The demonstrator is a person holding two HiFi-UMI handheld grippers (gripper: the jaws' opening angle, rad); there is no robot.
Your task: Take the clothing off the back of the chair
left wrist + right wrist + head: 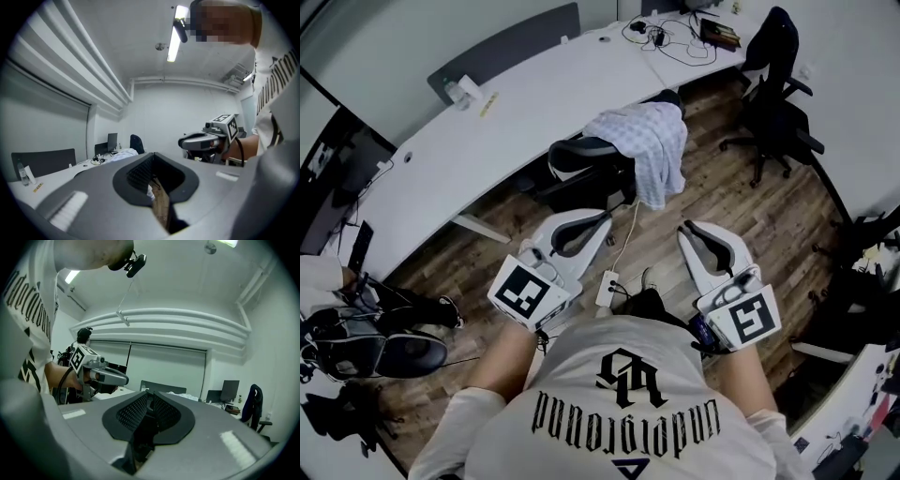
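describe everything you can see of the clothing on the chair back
The clothing is a pale, soft-looking garment with a fine check pattern, crumpled and folded loosely. It lies draped over the top of the black office chair's backrest, hanging down the side that faces the person, longest at its right end, short of the wooden floor. The chair stands at the white desk. Only the chair appears to touch it.

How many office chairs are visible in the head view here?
2. One chair stands at the desk with pale clothing draped over its back; a black chair stands upper right, beside the desk's far end. Dark clutter at the edges may hide more.
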